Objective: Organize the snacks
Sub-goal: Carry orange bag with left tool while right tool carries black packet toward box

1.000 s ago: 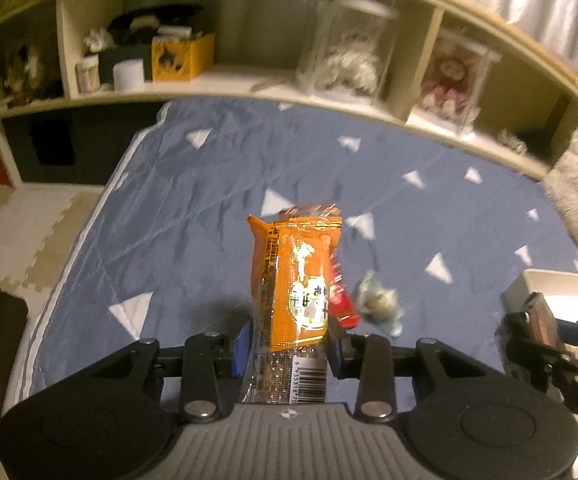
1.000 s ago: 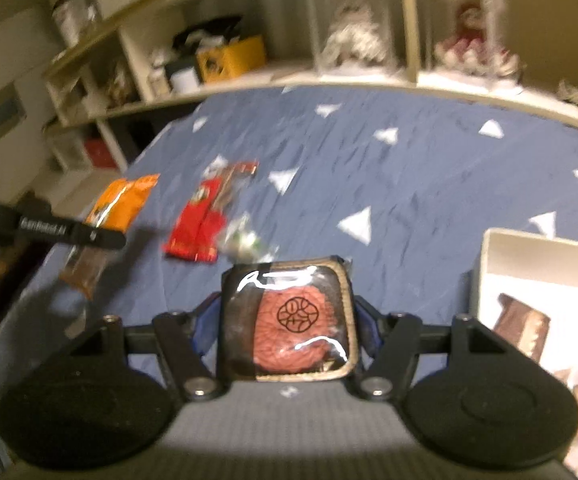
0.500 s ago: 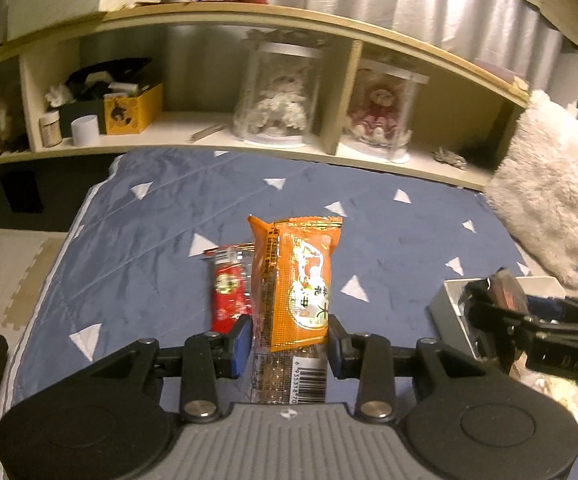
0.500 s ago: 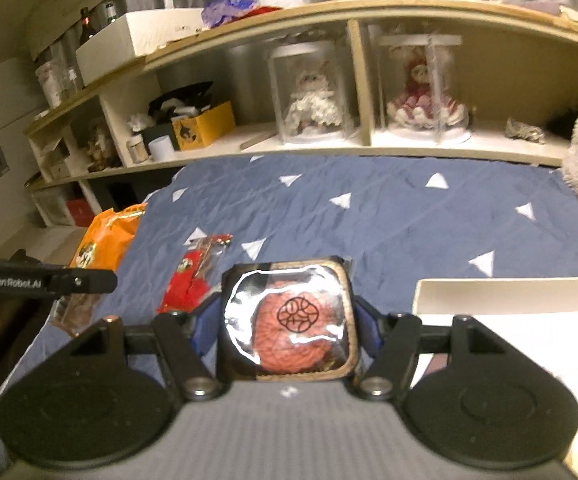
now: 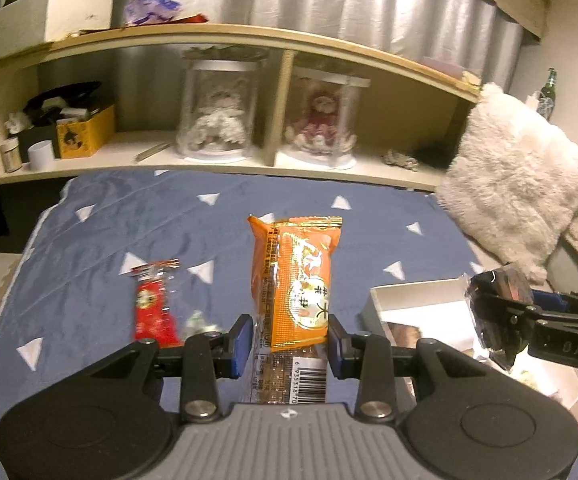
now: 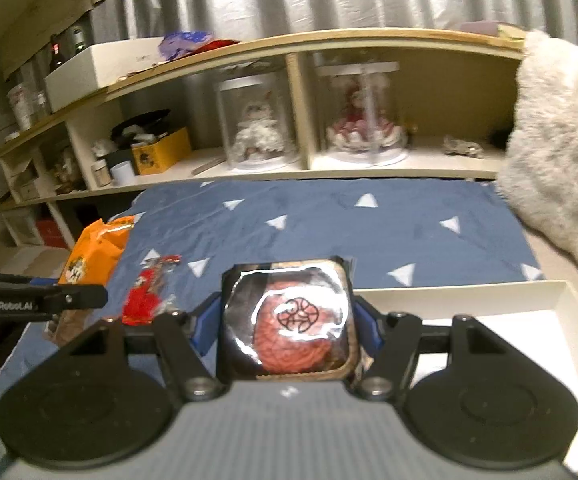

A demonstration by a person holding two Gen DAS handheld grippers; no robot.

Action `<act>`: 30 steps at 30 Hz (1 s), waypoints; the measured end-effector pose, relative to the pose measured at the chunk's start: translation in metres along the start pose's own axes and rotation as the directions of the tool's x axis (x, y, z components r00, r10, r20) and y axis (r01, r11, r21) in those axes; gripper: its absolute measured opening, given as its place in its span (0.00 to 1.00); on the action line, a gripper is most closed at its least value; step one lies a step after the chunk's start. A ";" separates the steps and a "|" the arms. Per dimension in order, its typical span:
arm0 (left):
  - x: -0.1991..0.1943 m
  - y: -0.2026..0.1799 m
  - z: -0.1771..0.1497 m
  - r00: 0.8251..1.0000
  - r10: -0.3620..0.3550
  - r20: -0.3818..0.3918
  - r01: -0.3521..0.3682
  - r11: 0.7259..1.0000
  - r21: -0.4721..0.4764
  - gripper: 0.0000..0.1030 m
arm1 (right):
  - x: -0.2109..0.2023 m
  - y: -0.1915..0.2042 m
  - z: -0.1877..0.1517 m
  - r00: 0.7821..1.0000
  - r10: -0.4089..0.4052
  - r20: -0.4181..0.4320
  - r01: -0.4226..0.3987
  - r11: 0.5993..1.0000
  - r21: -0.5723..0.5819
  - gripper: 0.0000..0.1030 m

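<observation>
My left gripper [image 5: 291, 340] is shut on an orange snack packet [image 5: 297, 280], which stands upright above the blue bedspread [image 5: 129, 224]. My right gripper [image 6: 287, 330] is shut on a square dark-wrapped pastry [image 6: 293, 320] with a red round centre. In the left wrist view the right gripper [image 5: 505, 316] hangs over the white box [image 5: 413, 294] with the pastry [image 5: 507, 286] in it. A red snack packet [image 5: 153, 308] and a small pale wrapped sweet [image 5: 199, 322] lie on the bedspread to the left. The right wrist view shows the orange packet [image 6: 97, 252] and left gripper at its left edge.
A white box [image 6: 489, 300] sits on the bed at the right, with some snacks inside [image 5: 403, 332]. A fluffy white cushion [image 5: 517, 184] leans at the far right. Behind the bed runs a wooden shelf [image 5: 209, 164] with two doll jars, a yellow box and cups.
Both grippers have risen and swung right with their snacks. The white box and cushion came into view; the red packet now lies left of the orange one.
</observation>
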State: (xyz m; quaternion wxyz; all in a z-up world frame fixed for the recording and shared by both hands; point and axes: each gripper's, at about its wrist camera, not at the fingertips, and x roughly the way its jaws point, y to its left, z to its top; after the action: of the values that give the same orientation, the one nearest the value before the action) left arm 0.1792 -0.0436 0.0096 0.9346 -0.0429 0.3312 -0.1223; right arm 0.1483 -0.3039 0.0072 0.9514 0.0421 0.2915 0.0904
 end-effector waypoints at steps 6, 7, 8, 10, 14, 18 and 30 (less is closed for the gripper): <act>0.007 -0.042 0.000 0.999 -0.045 0.004 0.044 0.999 0.026 0.39 | -0.017 -0.032 -0.006 0.999 -0.043 0.009 0.043 0.999 0.027 0.70; 0.010 -0.049 -0.001 0.999 -0.055 0.001 0.054 0.998 0.027 0.39 | -0.020 -0.036 -0.008 0.999 -0.050 0.010 0.050 0.998 0.027 0.70; 0.012 -0.057 -0.001 0.998 -0.066 -0.002 0.066 0.997 0.028 0.39 | -0.023 -0.042 -0.010 0.998 -0.059 0.011 0.058 0.998 0.029 0.70; 0.018 -0.072 -0.001 0.996 -0.088 -0.008 0.088 0.996 0.032 0.39 | -0.030 -0.054 -0.013 0.997 -0.076 0.013 0.075 0.996 0.037 0.70; 0.032 -0.099 -0.002 0.992 -0.126 -0.021 0.127 0.991 0.034 0.39 | -0.038 -0.078 -0.020 0.994 -0.107 0.015 0.106 0.992 0.063 0.70; 0.049 -0.122 -0.001 0.986 -0.163 -0.042 0.164 0.986 0.031 0.39 | -0.044 -0.106 -0.024 0.990 -0.140 0.013 0.138 0.985 0.101 0.70; 0.118 -0.177 -0.007 0.928 -0.345 -0.141 0.325 0.934 -0.151 0.39 | -0.046 -0.181 -0.039 0.965 -0.263 -0.014 0.258 0.931 0.257 0.70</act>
State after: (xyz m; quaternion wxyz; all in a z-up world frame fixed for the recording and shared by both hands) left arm 0.2282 -0.2448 -0.0389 0.8647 -0.1468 0.4022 -0.2625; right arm 0.1158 -0.4897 -0.0237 0.9444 0.1268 0.2939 -0.0754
